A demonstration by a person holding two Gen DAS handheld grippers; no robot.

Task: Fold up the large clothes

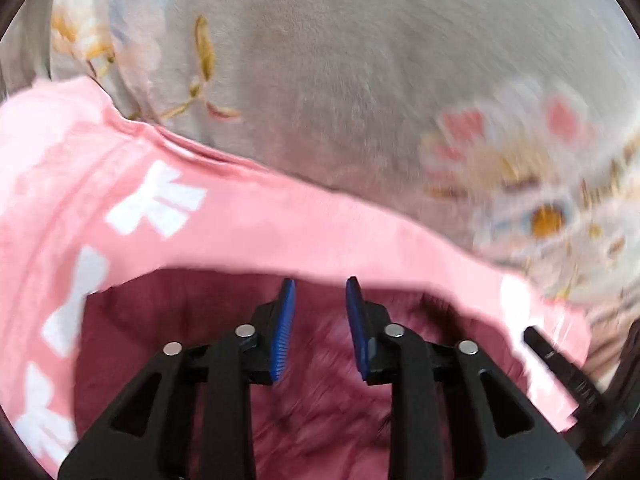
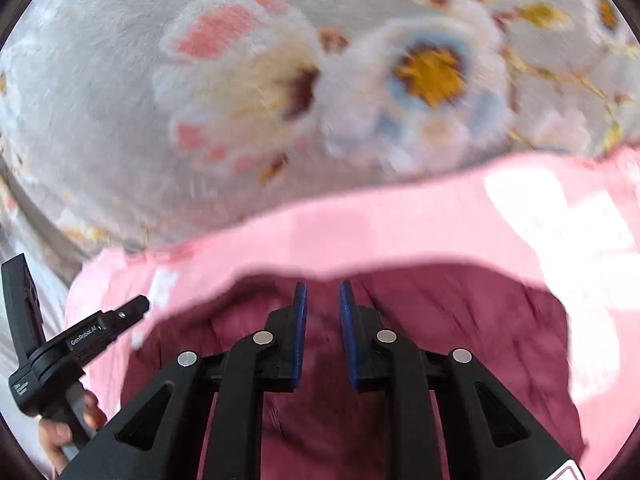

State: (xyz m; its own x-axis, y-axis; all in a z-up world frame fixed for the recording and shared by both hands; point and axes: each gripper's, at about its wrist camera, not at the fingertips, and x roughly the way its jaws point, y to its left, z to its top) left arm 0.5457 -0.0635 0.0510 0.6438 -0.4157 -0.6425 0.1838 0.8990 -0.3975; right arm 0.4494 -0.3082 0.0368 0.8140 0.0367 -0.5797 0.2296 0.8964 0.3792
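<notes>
Pink cloth fills my left wrist view: the pink garment (image 1: 248, 220), printed with white bow shapes, lies spread on a grey floral blanket (image 1: 360, 80). Its edge arches just ahead of my left gripper (image 1: 321, 294), and under that arch the darker inner side of the fabric sits directly beneath the fingers. The blue pads (image 1: 285, 328) stand apart with a clear gap, and I see nothing pinched between them, so this gripper is released above the cloth. Off to the right of it, the tip of my right gripper (image 1: 560, 364) pokes in over the garment's pale edge. The picture is smeared, so I cannot read fine folds.

From the right wrist view, the same pink garment (image 2: 400, 232) runs across in front of the right gripper (image 2: 323, 296), with the dark inner side below its fingers. The jaws have a narrow gap and hold nothing that I can see; released as well. To its left, my left gripper (image 2: 132, 308) reaches over the garment's corner, gripped by a hand (image 2: 60, 432) at the lower edge. Beyond the cloth, the blanket's large flowers (image 2: 432, 72) spread out.
</notes>
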